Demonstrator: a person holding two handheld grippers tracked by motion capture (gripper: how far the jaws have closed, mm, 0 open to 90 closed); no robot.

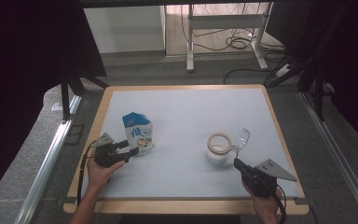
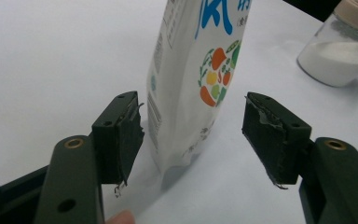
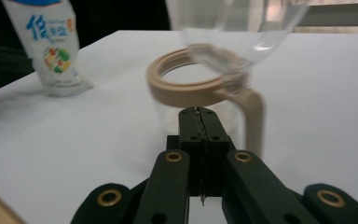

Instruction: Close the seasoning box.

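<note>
Milk carton [image 1: 138,133] upright, long axis vertical, between open left claw [image 2: 193,128] jaws

Your counter [image 1: 186,100] carries 2 things: a white and blue pouch [image 1: 138,133] and a clear jar [image 1: 218,148] with a tan rim. The pouch stands upright, well to the left of the jar. A clear lid [image 1: 242,138] tilts up at the jar's right edge. Your left gripper [image 1: 131,152] sits at the pouch's lower left, its tips just beside the pouch's base. Your right gripper [image 1: 237,163] lies just below and right of the jar, pointing toward it.
</note>
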